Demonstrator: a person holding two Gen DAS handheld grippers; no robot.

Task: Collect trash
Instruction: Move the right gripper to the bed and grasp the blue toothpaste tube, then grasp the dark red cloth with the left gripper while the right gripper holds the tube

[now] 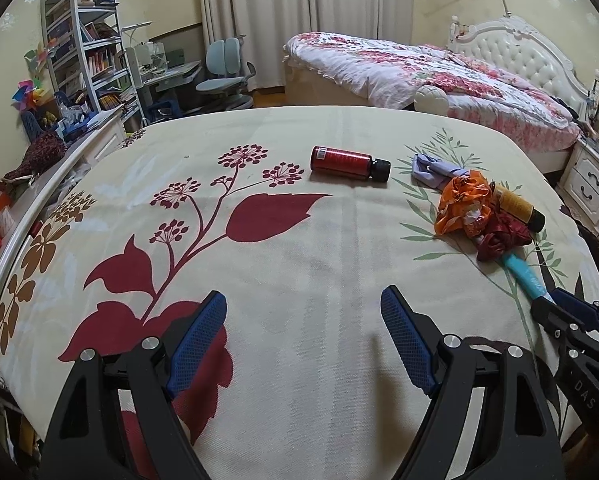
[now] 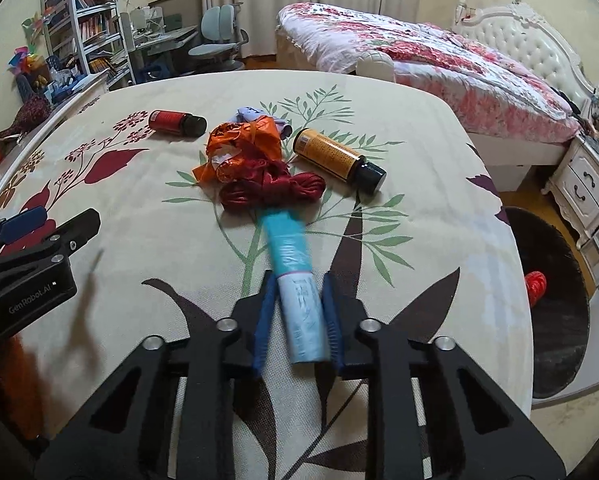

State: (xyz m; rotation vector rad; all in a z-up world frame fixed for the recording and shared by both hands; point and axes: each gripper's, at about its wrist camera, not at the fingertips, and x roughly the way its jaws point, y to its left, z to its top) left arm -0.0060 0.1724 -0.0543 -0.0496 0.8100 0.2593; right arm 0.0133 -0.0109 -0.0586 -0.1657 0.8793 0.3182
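Now the blue roll of bags (image 2: 299,300) lies on the flowered tablecloth (image 2: 439,240), its long axis running straight away from me, and my right tongs (image 2: 297,312) have pinched shut on its near end. Its far end touches the red cord bundle (image 2: 271,192) and orange wrapper (image 2: 243,144). My left tongs (image 1: 303,340) hover wide apart, holding nothing, farther off beside it.

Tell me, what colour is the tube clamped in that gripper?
Turquoise blue fading to pale blue-white; the tube shows best in the right wrist view.
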